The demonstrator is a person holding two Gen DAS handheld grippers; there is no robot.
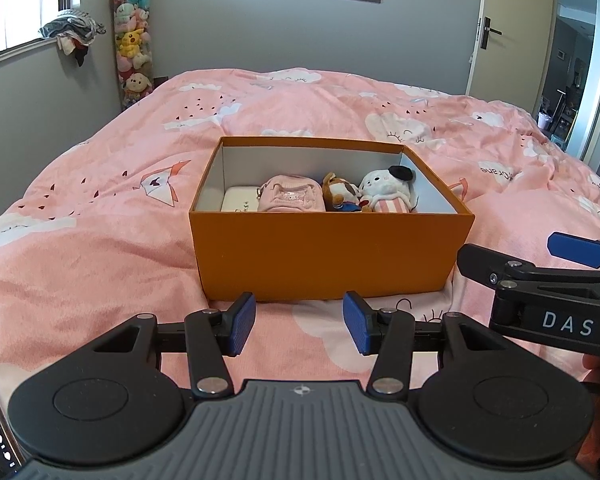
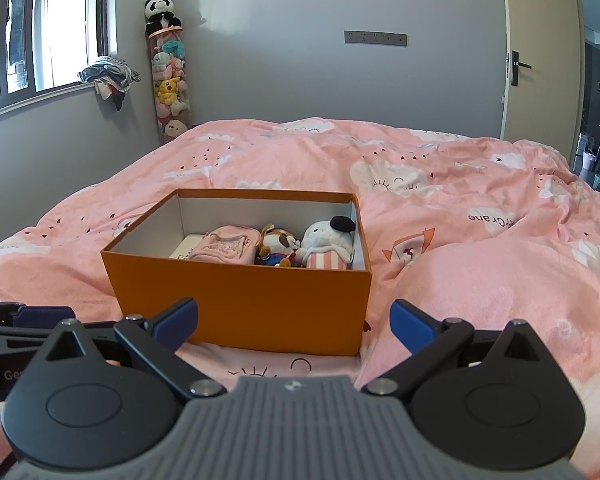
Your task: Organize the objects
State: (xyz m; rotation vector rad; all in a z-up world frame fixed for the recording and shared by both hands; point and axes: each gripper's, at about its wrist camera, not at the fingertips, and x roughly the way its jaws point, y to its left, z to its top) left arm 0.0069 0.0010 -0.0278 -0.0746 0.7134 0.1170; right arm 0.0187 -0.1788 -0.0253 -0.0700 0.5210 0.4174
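An open orange box (image 1: 328,256) (image 2: 240,300) stands on the pink bed. Inside lie a white flat case (image 1: 238,204) (image 2: 188,246), a pink pouch (image 1: 292,196) (image 2: 226,246), a brown and white plush dog (image 1: 340,194) (image 2: 278,248) and a white plush with a black hat (image 1: 388,192) (image 2: 328,246). My left gripper (image 1: 299,322) is open and empty, just in front of the box's near wall. My right gripper (image 2: 294,322) is open wide and empty, also before the box; it shows at the right of the left wrist view (image 1: 540,268).
The pink cloud-print duvet (image 1: 100,248) (image 2: 480,280) is rumpled, with a raised fold to the right of the box. A tall clear tube of plush toys (image 2: 170,76) stands in the far corner by the window. A door (image 2: 540,48) stands open at the right.
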